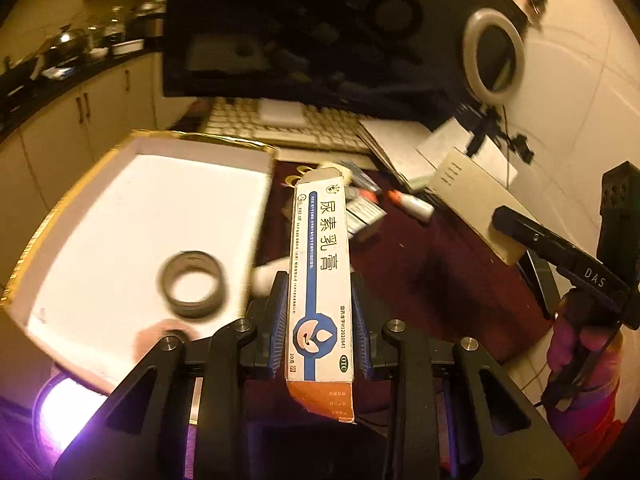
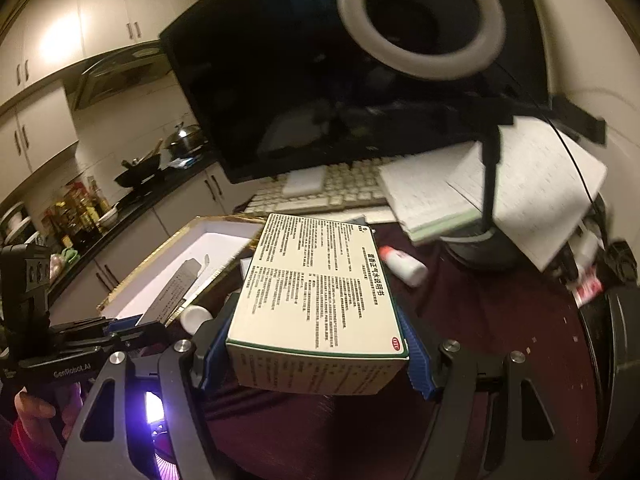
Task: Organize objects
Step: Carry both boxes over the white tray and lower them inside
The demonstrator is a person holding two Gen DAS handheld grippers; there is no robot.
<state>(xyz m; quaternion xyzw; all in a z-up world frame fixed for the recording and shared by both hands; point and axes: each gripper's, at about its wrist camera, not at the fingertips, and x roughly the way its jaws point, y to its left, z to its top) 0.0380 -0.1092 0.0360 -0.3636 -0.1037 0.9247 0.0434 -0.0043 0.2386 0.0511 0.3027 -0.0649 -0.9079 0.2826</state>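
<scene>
The left gripper (image 1: 320, 320) is clamped on a long narrow ointment carton (image 1: 322, 280), white with a blue stripe and an orange end flap, its 2 blue ribbed pads (image 1: 278, 320) pressing the carton's long sides while the carton points away along the fingers. The right gripper (image 2: 316, 344) is closed on a wider medicine box (image 2: 320, 292), cream with a green edge and dense black print on its upper face, held flat between blue pads (image 2: 418, 356) above the dark red tablecloth (image 2: 500, 320). Only the left wrist view shows the inside floor of the gold-edged white tray (image 1: 140, 216) in full, with a dark roll of tape (image 1: 194, 284) lying in it, blurred, and a white bottle (image 1: 266, 278) just beside the tray's right wall. That view also shows several small boxes (image 1: 362, 208) heaped behind the carton and the right hand's tool (image 1: 560, 256) at the far right, gripped by a pink-sleeved hand. The right wrist view shows less of the same tray (image 2: 208, 240) and, over it, the left gripper (image 2: 132, 326) seen from the side with the carton's grey printed face. Both views show a small white bottle with a red cap (image 1: 412, 204) lying on the cloth, a ring light (image 2: 420, 20), a dark monitor (image 2: 320, 80), a pale keyboard (image 1: 288, 128) and open notebooks (image 2: 480, 188). Kitchen cabinets and pans (image 2: 160, 160) stand in the background on the left.
</scene>
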